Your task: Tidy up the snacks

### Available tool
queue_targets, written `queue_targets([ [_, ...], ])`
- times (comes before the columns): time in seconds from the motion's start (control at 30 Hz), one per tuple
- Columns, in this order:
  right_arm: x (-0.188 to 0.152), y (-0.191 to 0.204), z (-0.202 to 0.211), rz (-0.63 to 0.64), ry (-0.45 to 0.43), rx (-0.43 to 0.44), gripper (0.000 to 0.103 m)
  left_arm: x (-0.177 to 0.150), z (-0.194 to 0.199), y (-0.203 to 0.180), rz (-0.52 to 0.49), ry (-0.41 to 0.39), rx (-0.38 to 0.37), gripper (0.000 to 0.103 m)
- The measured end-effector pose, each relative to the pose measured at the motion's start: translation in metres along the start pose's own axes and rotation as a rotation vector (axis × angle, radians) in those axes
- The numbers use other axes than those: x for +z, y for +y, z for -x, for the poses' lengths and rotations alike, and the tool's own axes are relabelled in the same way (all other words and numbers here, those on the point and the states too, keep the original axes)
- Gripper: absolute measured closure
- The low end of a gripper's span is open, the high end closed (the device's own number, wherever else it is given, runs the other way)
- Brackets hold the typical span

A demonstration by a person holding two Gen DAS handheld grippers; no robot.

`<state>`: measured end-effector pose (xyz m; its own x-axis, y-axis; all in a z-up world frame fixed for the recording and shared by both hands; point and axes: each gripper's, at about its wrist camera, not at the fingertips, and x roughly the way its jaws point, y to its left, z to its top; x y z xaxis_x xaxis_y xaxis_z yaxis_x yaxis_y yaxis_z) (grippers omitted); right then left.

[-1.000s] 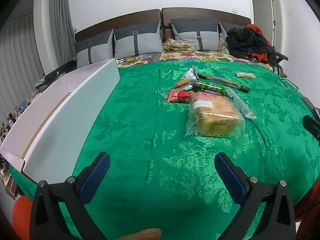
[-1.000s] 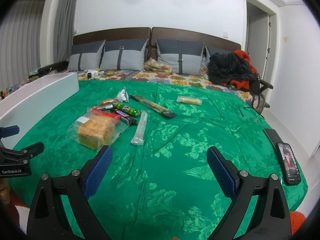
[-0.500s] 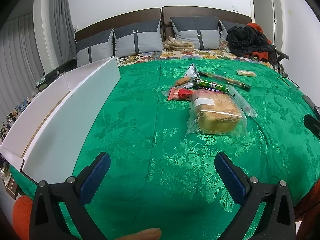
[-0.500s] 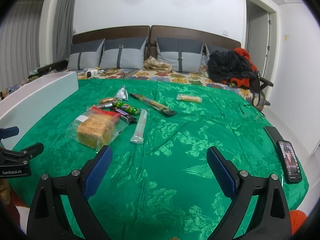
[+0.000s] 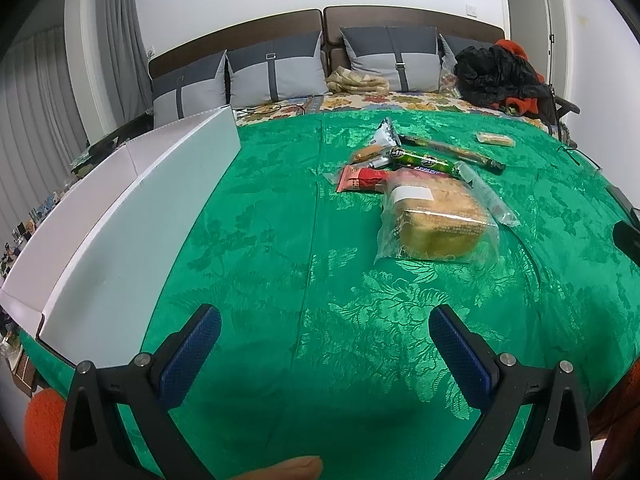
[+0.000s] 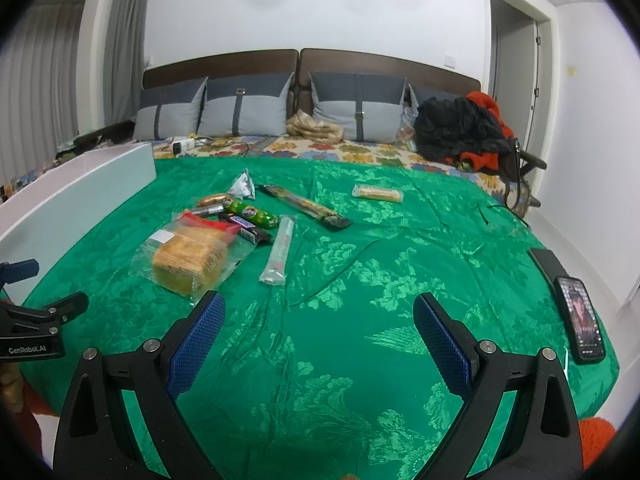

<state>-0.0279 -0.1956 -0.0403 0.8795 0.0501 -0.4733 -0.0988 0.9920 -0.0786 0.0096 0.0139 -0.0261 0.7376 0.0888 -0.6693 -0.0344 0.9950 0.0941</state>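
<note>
Several snacks lie on a green bedspread (image 5: 280, 240). A clear bag of bread (image 5: 438, 220) (image 6: 188, 258) is nearest. Behind it lie a red packet (image 5: 360, 178), a green tube (image 5: 424, 160) (image 6: 250, 213), a long dark stick pack (image 5: 452, 151) (image 6: 306, 206), a clear sleeve (image 6: 280, 250) and a small yellow bar (image 5: 495, 139) (image 6: 378, 193). A long white box (image 5: 120, 208) (image 6: 76, 196) stands open at the left. My left gripper (image 5: 324, 344) is open and empty, short of the bread. My right gripper (image 6: 318, 332) is open and empty, right of the bread.
Grey pillows (image 6: 244, 110) line the headboard. Dark and red clothes (image 6: 460, 132) are piled at the back right. A phone (image 6: 582, 322) and a dark case (image 6: 548, 264) lie at the bed's right edge. The left gripper's body (image 6: 32, 332) shows at the right view's left edge.
Both views have shifted slightly. The snacks sit a little lower and nearer in the left wrist view. Both grippers stay open and nothing was taken hold of.
</note>
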Motion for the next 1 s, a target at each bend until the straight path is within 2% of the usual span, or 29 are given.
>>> queue_targets([
  [0.47, -0.002, -0.004, -0.007, -0.021, 0.028, 0.005, 0.006, -0.004, -0.006, -0.002, -0.007, 0.024, 0.001, 0.000],
  [1.0, -0.005, -0.008, -0.015, -0.043, 0.072, 0.015, 0.006, -0.011, -0.030, -0.002, -0.013, 0.121, -0.009, 0.000],
])
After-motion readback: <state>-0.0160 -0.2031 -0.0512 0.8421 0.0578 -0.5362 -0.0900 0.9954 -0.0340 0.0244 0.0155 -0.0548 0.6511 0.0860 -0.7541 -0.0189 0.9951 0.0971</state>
